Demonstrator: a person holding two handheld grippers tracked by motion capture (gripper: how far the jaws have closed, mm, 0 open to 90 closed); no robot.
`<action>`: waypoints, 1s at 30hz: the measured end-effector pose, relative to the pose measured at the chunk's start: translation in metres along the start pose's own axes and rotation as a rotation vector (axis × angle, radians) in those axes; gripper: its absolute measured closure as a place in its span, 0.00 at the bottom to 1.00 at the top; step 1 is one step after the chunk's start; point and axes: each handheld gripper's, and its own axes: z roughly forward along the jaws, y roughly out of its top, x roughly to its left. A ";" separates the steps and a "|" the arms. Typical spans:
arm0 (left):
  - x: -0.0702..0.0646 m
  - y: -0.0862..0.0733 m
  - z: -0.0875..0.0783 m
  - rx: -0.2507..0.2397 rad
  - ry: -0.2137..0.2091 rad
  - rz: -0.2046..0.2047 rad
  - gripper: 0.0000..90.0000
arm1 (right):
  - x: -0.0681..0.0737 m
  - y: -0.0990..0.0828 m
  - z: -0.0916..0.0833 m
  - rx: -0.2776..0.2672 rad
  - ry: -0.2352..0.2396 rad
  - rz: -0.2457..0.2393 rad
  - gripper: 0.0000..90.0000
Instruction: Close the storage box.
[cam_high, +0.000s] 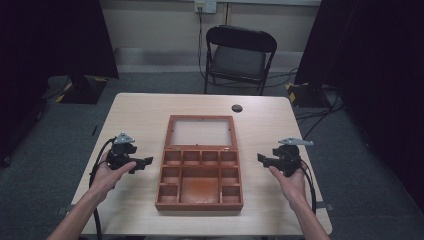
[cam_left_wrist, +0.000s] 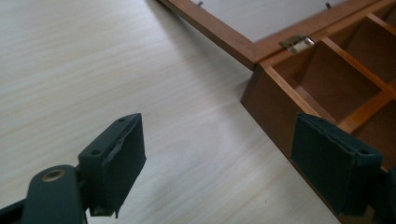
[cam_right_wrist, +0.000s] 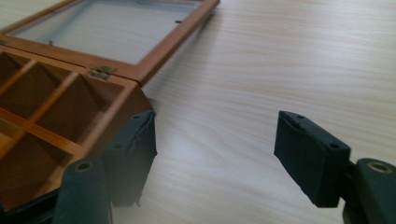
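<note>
Box: wooden box (cam_high: 200, 181) open mid-desk (cam_high: 140, 112), glass lid (cam_high: 201, 131) flat behind.
Handling: likely stiff, weighty; glass fragile.
Hold: side walls.
Fingers: left gripper (cam_high: 142, 163), right gripper (cam_high: 263, 159) both released, empty.

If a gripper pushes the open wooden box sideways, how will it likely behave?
The box looks rigid, so it would probably slide flat on the smooth table rather than tip. Its hinged lid, seemingly glazed, lies flat behind and may be fragile.

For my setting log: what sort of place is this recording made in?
Probably an indoor recording room or lab, not a home. A plain table stands on grey carpet, black curtains hang at both sides, and a folding chair sits by a wall socket with cables.
</note>
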 end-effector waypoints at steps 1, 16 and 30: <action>0.001 0.001 -0.001 -0.010 0.008 -0.010 0.20 | 0.001 0.004 0.001 0.003 0.025 0.004 0.33; 0.013 0.040 0.007 -0.023 0.010 0.006 0.23 | 0.015 0.047 0.024 0.026 0.080 -0.060 0.29; 0.009 0.065 0.045 -0.011 -0.037 -0.024 0.25 | 0.025 0.072 0.074 0.028 0.154 -0.058 0.28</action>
